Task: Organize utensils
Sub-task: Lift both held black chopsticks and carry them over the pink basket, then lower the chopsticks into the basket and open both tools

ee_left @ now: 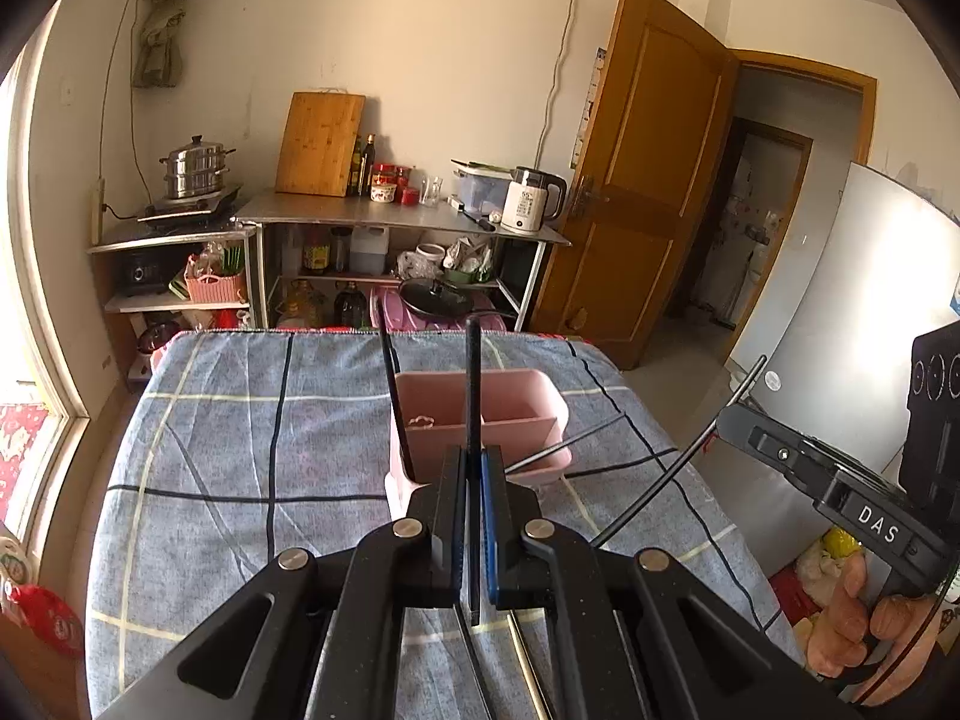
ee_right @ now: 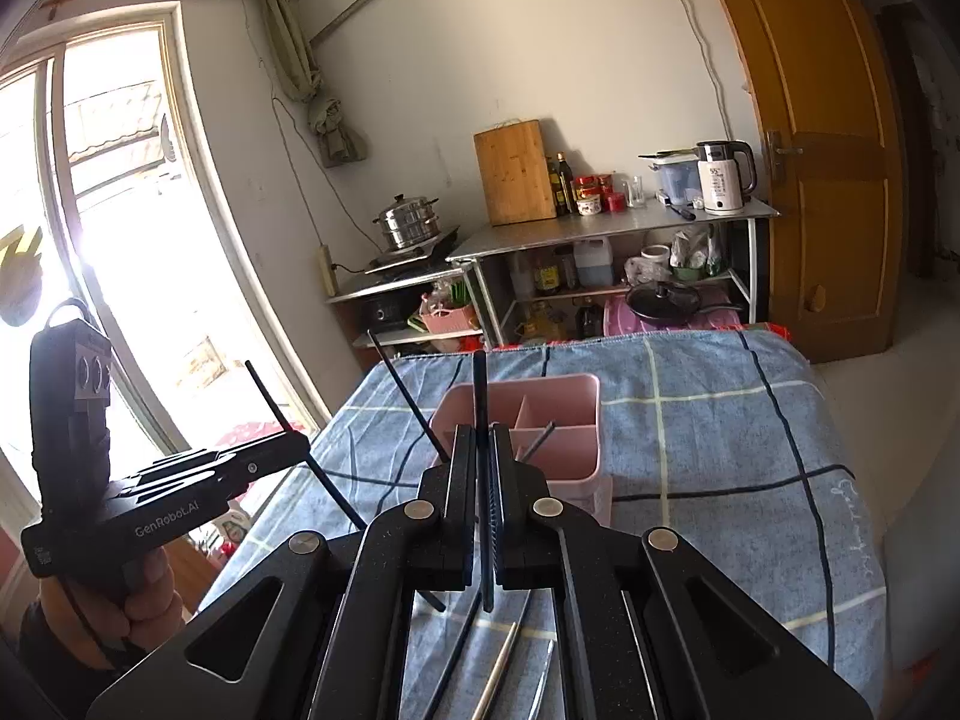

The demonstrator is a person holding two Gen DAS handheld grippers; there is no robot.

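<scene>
A pink divided utensil holder [ee_left: 480, 414] [ee_right: 534, 420] stands on the blue plaid cloth. A black chopstick [ee_left: 396, 396] [ee_right: 408, 402] leans in its left part; another thin stick [ee_left: 558, 447] [ee_right: 540, 441] leans on its right side. My left gripper [ee_left: 474, 456] is shut on a black chopstick [ee_left: 473, 384], held upright just before the holder; it also shows in the right wrist view [ee_right: 294, 450]. My right gripper [ee_right: 483, 438] is shut on a black chopstick [ee_right: 480, 396], held above the holder's front; in the left wrist view it [ee_left: 729, 417] holds a long thin stick [ee_left: 678, 456].
More chopsticks and metal utensils [ee_right: 498, 666] [ee_left: 528, 666] lie on the cloth [ee_left: 240, 450] [ee_right: 720, 420] under the grippers. Beyond the table's far edge stand steel shelves [ee_left: 396, 213] with a kettle, cutting board and pots. A wooden door [ee_left: 648, 180] is at right.
</scene>
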